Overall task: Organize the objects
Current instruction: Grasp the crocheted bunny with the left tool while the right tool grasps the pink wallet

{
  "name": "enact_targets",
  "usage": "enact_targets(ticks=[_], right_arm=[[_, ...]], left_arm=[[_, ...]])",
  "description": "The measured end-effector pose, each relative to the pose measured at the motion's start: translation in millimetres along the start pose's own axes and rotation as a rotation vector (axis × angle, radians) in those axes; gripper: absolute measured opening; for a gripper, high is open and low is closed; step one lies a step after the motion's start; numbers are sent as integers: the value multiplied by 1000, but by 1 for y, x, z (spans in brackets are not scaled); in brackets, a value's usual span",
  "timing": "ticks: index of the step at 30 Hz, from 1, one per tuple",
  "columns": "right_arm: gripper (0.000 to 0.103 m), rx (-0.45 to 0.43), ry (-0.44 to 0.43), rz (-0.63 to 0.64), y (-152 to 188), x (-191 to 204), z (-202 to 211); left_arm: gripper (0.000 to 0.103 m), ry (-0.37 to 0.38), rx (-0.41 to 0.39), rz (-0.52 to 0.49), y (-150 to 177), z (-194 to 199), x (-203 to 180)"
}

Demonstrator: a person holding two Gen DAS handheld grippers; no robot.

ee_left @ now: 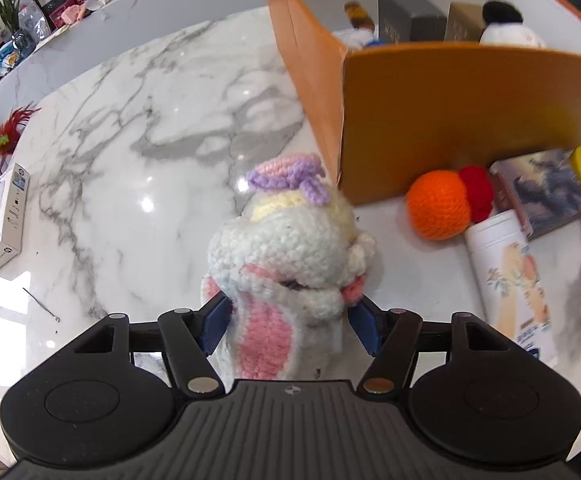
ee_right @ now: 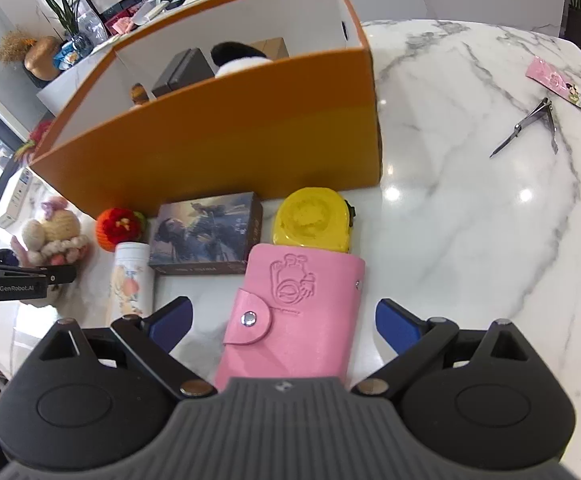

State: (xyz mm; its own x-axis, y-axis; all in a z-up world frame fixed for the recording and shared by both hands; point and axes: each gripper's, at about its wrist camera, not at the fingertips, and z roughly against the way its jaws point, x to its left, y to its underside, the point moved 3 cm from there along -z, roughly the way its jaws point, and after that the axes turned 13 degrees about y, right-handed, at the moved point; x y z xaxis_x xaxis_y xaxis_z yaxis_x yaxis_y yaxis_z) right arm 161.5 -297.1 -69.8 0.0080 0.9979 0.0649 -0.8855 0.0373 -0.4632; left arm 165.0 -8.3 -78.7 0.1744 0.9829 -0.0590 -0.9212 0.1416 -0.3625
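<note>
A white and pink crocheted bunny (ee_left: 286, 248) with a lilac bow stands on the marble table between the blue pads of my left gripper (ee_left: 290, 320). The pads flank its lower sides without squeezing it. From the right wrist view the bunny (ee_right: 50, 232) rests left of the orange box (ee_right: 210, 152). My right gripper (ee_right: 286, 320) is spread wide over a pink snap wallet (ee_right: 294, 312) lying flat, and neither pad touches it. Along the box front lie an orange crocheted ball (ee_right: 120, 228), a white canister (ee_right: 130, 276), a picture box (ee_right: 206, 236) and a yellow case (ee_right: 312, 220).
The orange box (ee_left: 470, 112) holds dark boxes and a panda plush (ee_right: 238, 60). A white carton (ee_left: 4, 220) and a feather toy (ee_left: 6, 136) sit at the table's left edge. Metal clippers (ee_right: 530, 124) and a pink packet (ee_right: 558, 82) lie to the right.
</note>
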Motion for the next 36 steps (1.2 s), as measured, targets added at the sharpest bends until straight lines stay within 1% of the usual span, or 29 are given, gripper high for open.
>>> enact_targets(ticks=[5,8,11,17,19,21,23,27,32,34,36], right_arm=[[98,4,36,13,3,12,-11],[97,-13,77,43,7,19,-14],[97,-12,115,75,11,23,-20],[98,-55,178,147,18,33,-23],[100,-69,197,175,21,36,-24],[102,-92,197,178,24,36,-25],[102,-111,199,169,26,35,-25],[102,-128,197,169,27,33,-25],[102,-166,201,153,31,33,-23],[102,-186,200,154,33,35,-22],[102,-195,202,148,33,35,-22]], left_arm=[[76,23,-14,14,-1,-2,6],[76,27,-19,36,-2,-2,8],[76,36,-21,56,-3,-3,11],[76,44,-32,64,-4,-4,12],[76,48,-37,69,-3,-4,12],[77,53,-42,77,-3,-4,13],[78,58,-46,94,-3,-5,15],[88,60,-51,129,-2,-6,18],[90,61,-60,127,-2,-7,18],[93,60,-64,128,-2,-7,18],[94,61,-69,129,-2,-8,18]])
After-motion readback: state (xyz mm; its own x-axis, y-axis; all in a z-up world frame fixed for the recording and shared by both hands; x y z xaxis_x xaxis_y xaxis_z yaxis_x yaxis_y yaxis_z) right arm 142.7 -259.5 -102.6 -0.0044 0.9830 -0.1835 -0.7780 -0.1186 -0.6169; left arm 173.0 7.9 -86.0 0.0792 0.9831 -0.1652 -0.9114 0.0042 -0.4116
